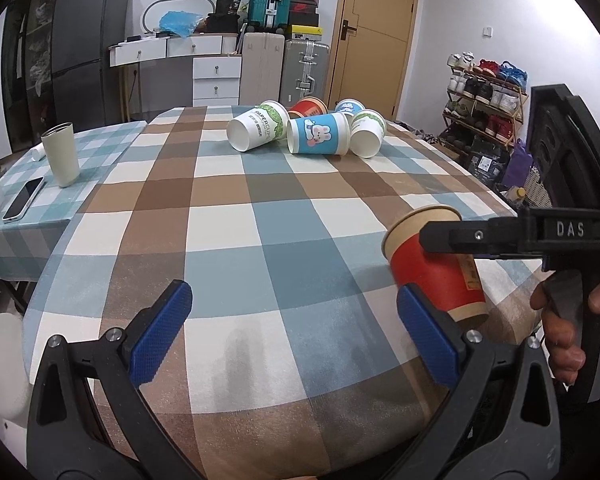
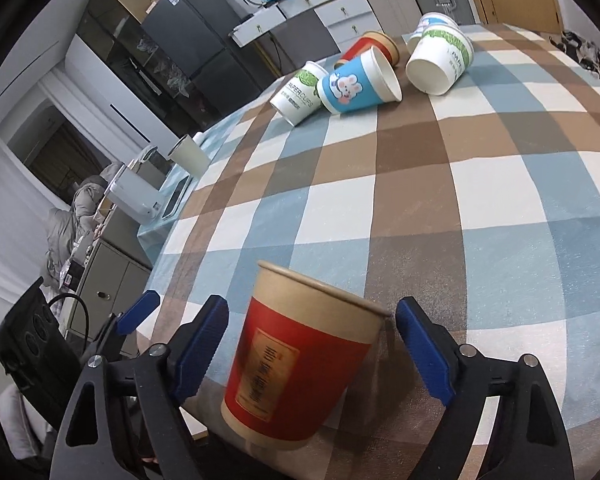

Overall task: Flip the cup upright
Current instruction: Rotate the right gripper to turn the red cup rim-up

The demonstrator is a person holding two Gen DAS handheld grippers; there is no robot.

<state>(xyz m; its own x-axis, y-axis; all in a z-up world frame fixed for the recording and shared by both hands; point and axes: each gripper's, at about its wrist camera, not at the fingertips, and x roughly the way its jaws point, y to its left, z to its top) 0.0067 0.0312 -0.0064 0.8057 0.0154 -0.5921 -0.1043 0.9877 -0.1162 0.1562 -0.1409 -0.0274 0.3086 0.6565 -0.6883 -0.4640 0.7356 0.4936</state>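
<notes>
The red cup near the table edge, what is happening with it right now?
A person holds a gripper in each hand. The red cup stands mouth up between the open fingers of the right gripper, which do not press it. The left gripper is open and holds nothing. Five other paper cups lie on their sides at the far end of the checked tablecloth.

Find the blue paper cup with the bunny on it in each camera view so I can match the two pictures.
Left wrist view: the blue bunny cup lies on its side at the far end of the table, upper centre of the picture.
Right wrist view: the same cup lies upper centre, open mouth facing right.
Shared landmark: the white PAPERCUPS cup lies just left of it in both.
</notes>
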